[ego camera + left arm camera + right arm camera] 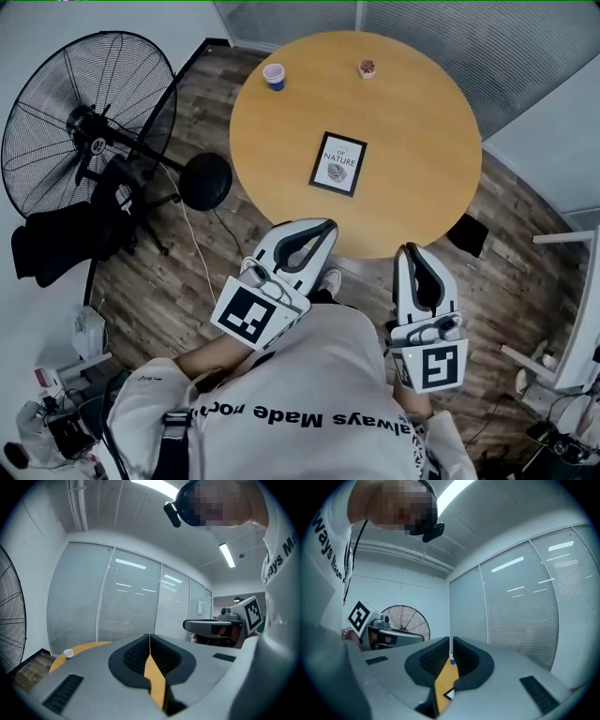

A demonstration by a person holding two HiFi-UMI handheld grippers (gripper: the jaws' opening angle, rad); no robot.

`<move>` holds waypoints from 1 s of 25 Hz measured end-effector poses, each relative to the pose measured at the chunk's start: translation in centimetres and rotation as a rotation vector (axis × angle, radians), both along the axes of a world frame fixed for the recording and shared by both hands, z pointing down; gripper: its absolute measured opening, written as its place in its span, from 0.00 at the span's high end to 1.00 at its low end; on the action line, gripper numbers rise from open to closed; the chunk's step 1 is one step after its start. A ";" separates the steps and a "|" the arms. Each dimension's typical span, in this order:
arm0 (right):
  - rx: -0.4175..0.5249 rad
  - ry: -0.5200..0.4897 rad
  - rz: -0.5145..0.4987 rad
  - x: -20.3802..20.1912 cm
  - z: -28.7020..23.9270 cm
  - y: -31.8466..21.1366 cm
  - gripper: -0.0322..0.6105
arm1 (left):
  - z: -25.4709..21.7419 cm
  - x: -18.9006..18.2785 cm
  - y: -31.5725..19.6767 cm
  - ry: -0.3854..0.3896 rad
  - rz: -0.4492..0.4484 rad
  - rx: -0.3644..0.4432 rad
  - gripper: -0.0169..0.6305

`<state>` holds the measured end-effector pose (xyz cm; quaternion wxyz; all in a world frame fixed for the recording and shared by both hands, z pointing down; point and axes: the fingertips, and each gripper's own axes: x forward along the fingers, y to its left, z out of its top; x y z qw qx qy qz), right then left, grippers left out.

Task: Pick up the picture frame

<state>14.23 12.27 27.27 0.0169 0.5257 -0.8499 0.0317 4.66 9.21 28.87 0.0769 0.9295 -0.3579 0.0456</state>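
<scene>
Status: pick not started. Picture frame (338, 163) lies flat, face up, near the middle of the round tabletop (441, 178), nothing touching it.

Left gripper (325, 229) and right gripper (413, 249) both sit at the near edge of the tabletop, well short of the frame. The left gripper view shows its jaws closed tip to tip on nothing. The right gripper view shows the same, only a thin slit between the jaws and nothing in it.

What's left, as I read it, is everything: open one set of jaws, reach in, get under or over a frame edge, close, lift. A flat frame gives little edge to bite, so the grip will likely be fiddly.

Containers: one small cup (274, 75) at the far left of the tabletop, upright, contents not readable from here. A small round object (367, 68) sits at the far edge; too small to tell whether it's a container.
</scene>
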 end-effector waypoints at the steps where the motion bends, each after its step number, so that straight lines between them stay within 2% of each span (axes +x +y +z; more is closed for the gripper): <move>1: 0.000 0.001 -0.001 0.3 0.0 -0.2 0.88 | 0.1 0.4 -0.1 -0.003 0.000 0.000 0.93; 12: -0.007 -0.011 -0.011 1.7 0.3 -2.1 0.88 | 0.1 1.8 -2.0 -0.014 -0.005 -0.002 0.93; 16: -0.005 -0.008 -0.010 1.5 0.3 -3.3 0.88 | 0.3 1.7 -3.2 -0.020 -0.003 0.000 0.93; 25: -0.012 0.005 -0.013 -0.7 0.5 -8.5 0.88 | 0.3 -0.3 -8.5 0.022 -0.017 -0.001 0.93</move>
